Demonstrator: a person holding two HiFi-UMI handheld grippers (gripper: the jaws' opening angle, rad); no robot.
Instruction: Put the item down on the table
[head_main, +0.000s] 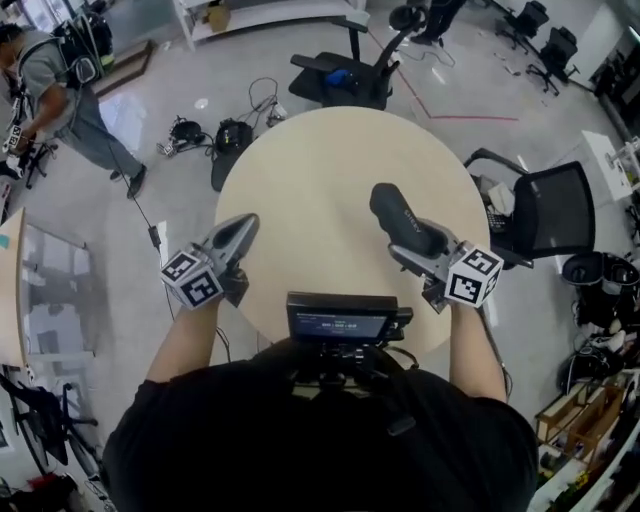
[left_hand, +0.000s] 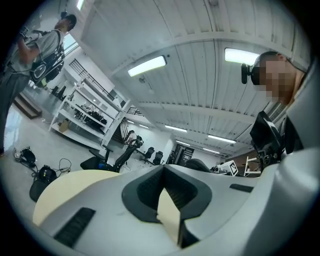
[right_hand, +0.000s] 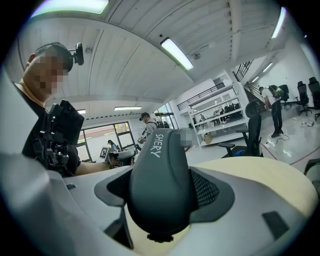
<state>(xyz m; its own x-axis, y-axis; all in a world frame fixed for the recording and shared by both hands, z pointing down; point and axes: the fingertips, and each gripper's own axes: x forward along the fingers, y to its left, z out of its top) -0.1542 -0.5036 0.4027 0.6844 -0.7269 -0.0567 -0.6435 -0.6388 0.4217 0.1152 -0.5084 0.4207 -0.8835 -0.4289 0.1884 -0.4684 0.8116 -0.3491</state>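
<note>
A dark grey moulded pad (head_main: 395, 212) printed "SHERY" is clamped in my right gripper (head_main: 420, 250) and held over the right half of the round beige table (head_main: 330, 170). In the right gripper view the pad (right_hand: 162, 185) fills the space between the jaws of the right gripper (right_hand: 165, 195) and stands up from them; I cannot tell whether it touches the table (right_hand: 260, 175). My left gripper (head_main: 240, 228) hovers at the table's left edge, shut with nothing in it. In the left gripper view the left gripper (left_hand: 164, 167) has its jaw tips meeting, with the table (left_hand: 65, 190) beyond.
A black office chair (head_main: 345, 75) stands beyond the table and another (head_main: 545, 210) at its right. Bags and cables (head_main: 235, 135) lie on the floor at the far left. A person (head_main: 60, 90) stands far left. Bins (head_main: 600, 275) sit at the right.
</note>
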